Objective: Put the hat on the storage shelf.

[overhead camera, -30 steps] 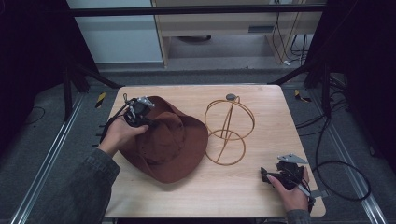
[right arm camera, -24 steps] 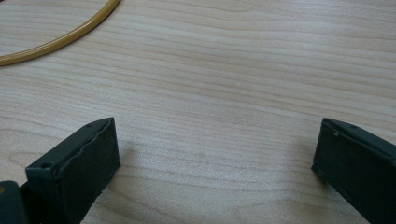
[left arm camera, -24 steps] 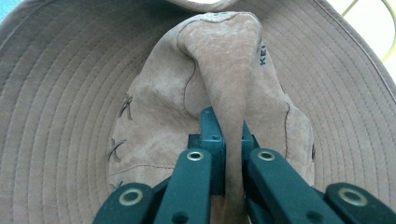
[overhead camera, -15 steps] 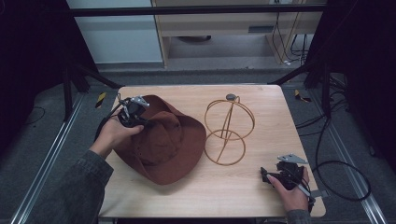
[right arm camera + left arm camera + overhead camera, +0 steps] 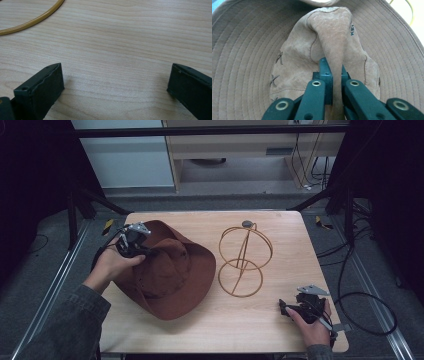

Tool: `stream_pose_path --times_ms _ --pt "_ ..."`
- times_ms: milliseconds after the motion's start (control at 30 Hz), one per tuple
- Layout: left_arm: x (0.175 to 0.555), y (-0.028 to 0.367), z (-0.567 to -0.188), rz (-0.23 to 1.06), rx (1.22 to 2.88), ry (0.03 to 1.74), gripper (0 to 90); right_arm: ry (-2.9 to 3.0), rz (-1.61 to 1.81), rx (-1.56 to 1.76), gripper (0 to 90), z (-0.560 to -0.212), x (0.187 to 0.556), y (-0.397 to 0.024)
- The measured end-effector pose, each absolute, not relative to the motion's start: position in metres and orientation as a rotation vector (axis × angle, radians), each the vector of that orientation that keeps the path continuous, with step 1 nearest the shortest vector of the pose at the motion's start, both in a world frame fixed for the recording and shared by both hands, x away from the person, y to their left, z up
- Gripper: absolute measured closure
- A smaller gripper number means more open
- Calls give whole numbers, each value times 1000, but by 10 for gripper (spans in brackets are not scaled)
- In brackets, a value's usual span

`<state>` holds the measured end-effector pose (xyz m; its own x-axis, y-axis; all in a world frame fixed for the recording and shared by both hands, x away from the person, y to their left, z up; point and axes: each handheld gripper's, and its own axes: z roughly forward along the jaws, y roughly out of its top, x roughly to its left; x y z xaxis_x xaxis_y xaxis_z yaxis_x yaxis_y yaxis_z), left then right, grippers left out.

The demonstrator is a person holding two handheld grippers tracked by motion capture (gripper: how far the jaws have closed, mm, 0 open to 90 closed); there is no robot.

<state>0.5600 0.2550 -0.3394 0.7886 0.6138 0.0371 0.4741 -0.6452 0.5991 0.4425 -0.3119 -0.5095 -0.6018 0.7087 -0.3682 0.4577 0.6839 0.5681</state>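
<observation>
— Looking from the high view, where's the hat (image 5: 170, 275)?
— On the tabletop (image 5: 280, 320), beside the wire stand (image 5: 245, 260).
— Left gripper view?
— The left gripper's (image 5: 334, 72) fingers pinch its crown fold.
— Right gripper view?
— The right gripper's (image 5: 115, 80) fingers are spread over bare wood.

The hat (image 5: 170, 275) lies on the left half of the table (image 5: 280, 227); the wire stand (image 5: 245, 260) stands just right of it, seemingly apart; the right gripper (image 5: 287, 309) rests near the table's near right corner.
</observation>
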Motion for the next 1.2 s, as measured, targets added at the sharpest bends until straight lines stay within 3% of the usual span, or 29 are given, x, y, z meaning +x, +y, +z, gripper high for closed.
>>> stream_pose_path --times_ms 1200 --pt "504 275 -270 429 2294 659 885 2314 568 893 6 -510 442 -312"
